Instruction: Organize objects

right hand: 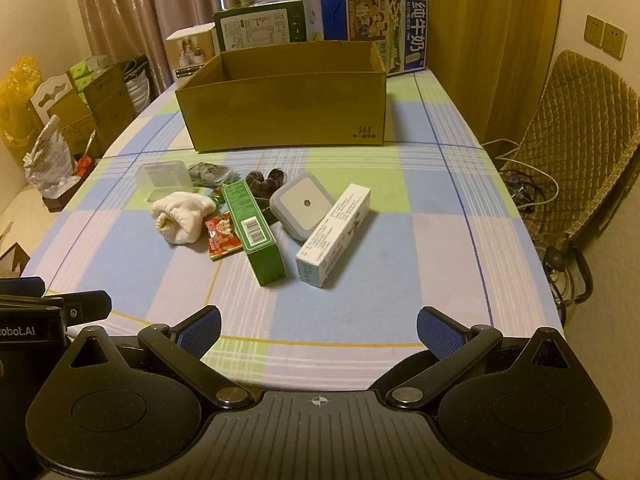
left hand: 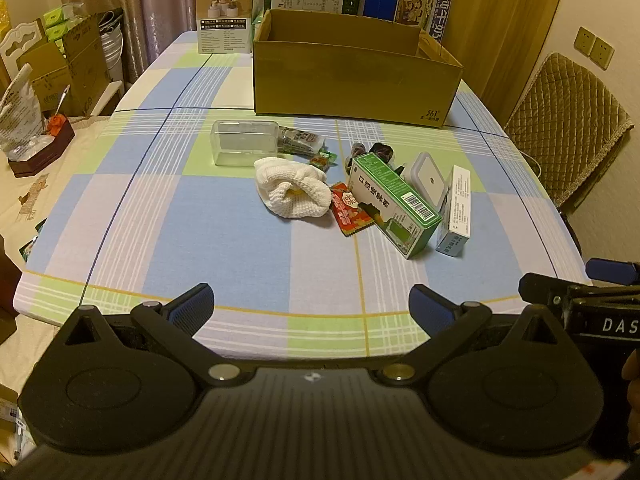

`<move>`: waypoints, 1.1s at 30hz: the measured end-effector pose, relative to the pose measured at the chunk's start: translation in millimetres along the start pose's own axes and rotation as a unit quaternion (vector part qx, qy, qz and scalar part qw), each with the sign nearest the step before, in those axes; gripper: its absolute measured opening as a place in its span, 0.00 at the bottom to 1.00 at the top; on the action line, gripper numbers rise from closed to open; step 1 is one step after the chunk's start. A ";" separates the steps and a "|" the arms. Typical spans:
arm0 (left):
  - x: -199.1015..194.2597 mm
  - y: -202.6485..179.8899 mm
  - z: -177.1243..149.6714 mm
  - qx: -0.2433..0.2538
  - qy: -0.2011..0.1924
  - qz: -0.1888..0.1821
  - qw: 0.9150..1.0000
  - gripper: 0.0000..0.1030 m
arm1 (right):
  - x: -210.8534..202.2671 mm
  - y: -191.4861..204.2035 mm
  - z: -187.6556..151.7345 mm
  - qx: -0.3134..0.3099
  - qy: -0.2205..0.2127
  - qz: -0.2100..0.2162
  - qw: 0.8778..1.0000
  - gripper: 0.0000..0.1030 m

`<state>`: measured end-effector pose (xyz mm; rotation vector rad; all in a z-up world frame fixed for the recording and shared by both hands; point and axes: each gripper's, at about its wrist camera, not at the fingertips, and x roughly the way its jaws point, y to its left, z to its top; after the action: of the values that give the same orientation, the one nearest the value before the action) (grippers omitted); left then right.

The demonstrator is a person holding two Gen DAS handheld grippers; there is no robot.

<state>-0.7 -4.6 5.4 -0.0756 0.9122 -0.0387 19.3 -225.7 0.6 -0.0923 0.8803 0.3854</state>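
Both the left gripper (left hand: 311,308) and right gripper (right hand: 319,332) hung empty at frame bottom, fingers spread wide. The clutter sat mid-frame before the open brown cardboard box (right hand: 288,108). Grabbing the long green carton (right hand: 253,236) risked dragging the touching red snack packet (right hand: 222,237).

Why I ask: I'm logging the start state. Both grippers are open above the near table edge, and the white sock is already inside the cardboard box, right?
Not quite. The white sock lies on the tablecloth among the loose items, in front of the cardboard box, as the right wrist view shows. Both the left gripper and right gripper are open.
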 end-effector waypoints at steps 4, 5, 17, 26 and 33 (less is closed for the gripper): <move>0.2 0.2 -0.4 0.000 0.000 0.000 1.000 0.99 | 0.4 0.0 -0.2 0.000 -0.001 -0.001 1.000 0.98; 0.1 0.1 -0.3 0.000 0.000 0.000 1.000 0.99 | 0.4 -0.5 -0.1 0.000 -0.001 0.000 1.000 0.98; 0.3 -0.2 -0.1 -0.001 0.000 0.000 1.000 0.99 | 0.9 -1.2 -0.1 -0.003 0.000 0.002 1.000 0.98; 1.3 -0.3 0.5 -0.002 0.000 -0.002 1.000 0.99 | 1.8 -1.8 0.9 -0.005 0.001 0.002 1.000 0.98; 3.0 0.3 1.1 -0.003 0.000 -0.001 1.000 0.99 | 3.2 -1.8 1.2 -0.006 0.001 0.001 1.000 0.98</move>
<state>2.0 -4.4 3.7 -0.0814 0.9125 -0.0386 22.7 -226.1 -1.3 -0.1030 0.8805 0.3921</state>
